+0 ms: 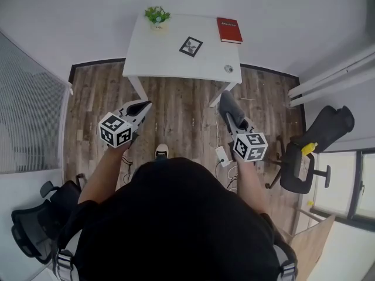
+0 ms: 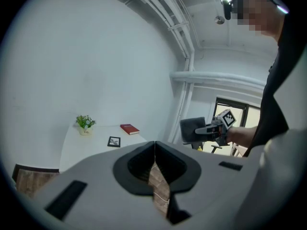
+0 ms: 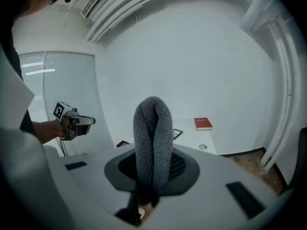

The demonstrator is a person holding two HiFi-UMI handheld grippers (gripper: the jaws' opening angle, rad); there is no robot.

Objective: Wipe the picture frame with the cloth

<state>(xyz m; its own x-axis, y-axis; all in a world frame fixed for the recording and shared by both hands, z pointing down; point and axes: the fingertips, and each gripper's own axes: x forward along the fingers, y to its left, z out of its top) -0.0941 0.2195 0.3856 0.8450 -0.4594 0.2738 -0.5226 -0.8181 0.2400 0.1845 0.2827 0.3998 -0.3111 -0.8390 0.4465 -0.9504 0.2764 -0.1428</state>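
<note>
The right gripper (image 1: 234, 123) clamps a folded grey cloth (image 1: 229, 106); the left gripper (image 1: 139, 108) is closed and empty. The frame (image 1: 191, 46) sits on the white table (image 1: 158, 60), well ahead of both.

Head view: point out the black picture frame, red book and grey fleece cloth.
black picture frame (image 1: 191, 46): head view, its centre.
red book (image 1: 229, 30): head view, its cover.
grey fleece cloth (image 1: 229, 106): head view, its fold.
</note>
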